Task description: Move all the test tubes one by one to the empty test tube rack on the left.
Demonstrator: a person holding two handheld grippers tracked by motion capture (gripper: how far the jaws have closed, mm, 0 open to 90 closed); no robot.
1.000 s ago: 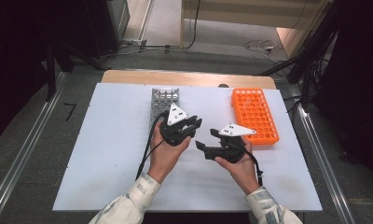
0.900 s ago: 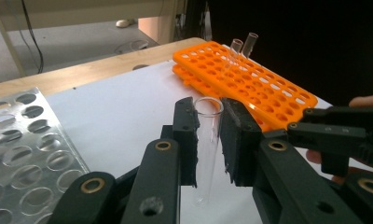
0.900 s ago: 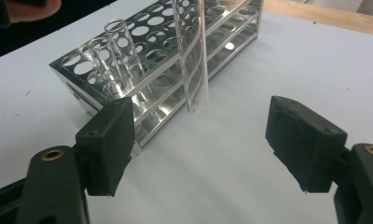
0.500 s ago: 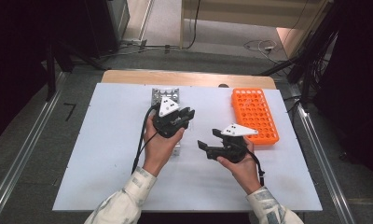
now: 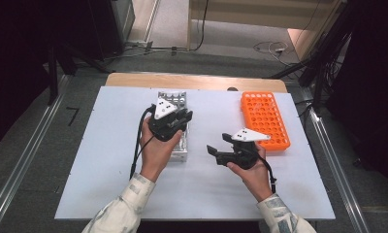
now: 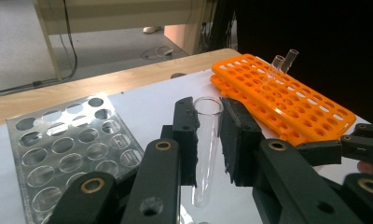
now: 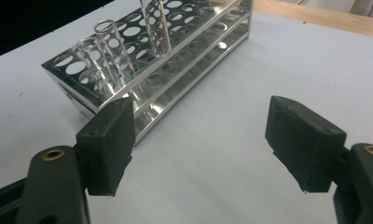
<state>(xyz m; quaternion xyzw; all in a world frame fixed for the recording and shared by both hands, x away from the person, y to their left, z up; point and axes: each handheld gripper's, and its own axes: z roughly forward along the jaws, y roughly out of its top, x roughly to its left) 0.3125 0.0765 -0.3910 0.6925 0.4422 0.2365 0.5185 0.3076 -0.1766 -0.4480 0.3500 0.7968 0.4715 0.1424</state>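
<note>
My left gripper (image 5: 182, 116) is shut on a clear glass test tube (image 6: 205, 149), gripped just under its rim and hanging upright. It hovers over the shiny metal tube rack (image 5: 175, 97); in the left gripper view the rack (image 6: 68, 149) lies left of the jaws. My right gripper (image 5: 217, 143) rests mid-table, open and empty, pointing at the metal rack (image 7: 175, 60). Two tubes (image 7: 110, 51) stand in that rack's near end, and another tube (image 7: 154, 28) reaches down from the frame's top to its top plate. The right gripper's (image 7: 205, 144) jaws stand wide apart.
An orange tube rack (image 5: 265, 119) lies at the table's right rear, with two tubes (image 6: 282, 63) leaning in its far corner. The white table top (image 5: 109, 160) ends in a wooden strip at the back. Cables and dark stands surround the table.
My left hand has carried the tube up the picture and slightly left along the metal rack. The right hand has stayed where it was, still open.
</note>
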